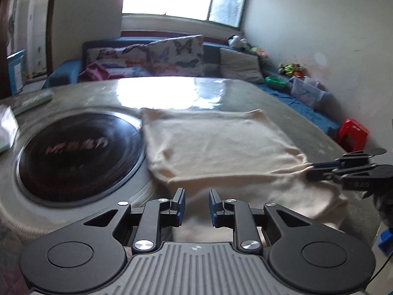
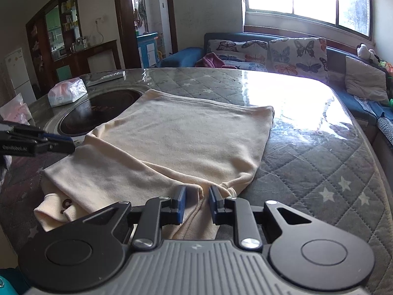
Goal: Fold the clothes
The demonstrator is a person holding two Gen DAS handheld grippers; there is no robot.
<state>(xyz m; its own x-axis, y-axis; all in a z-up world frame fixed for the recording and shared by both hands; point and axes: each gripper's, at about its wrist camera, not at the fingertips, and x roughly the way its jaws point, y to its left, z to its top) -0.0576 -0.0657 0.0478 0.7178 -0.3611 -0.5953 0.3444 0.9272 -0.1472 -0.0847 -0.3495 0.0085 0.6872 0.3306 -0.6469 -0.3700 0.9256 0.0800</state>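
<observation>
A cream garment [image 1: 221, 142] lies partly folded on the quilted table, its upper layer folded back over the lower one. It also shows in the right wrist view [image 2: 172, 137]. My left gripper [image 1: 196, 205] is open just above the garment's near edge, nothing between its fingers. My right gripper [image 2: 197, 205] is open, with a bunched fold of the cream cloth lying between its fingers. The right gripper shows in the left wrist view [image 1: 316, 169] at the garment's right edge. The left gripper shows in the right wrist view [image 2: 66, 145] at the garment's left edge.
A round dark cooktop [image 1: 78, 154] is set into the table left of the garment. A tissue pack [image 2: 66, 92] and a flat box [image 2: 105, 77] lie at the far left. A sofa with butterfly cushions [image 2: 294, 54] stands behind the table. A red stool [image 1: 352, 135] is at the right.
</observation>
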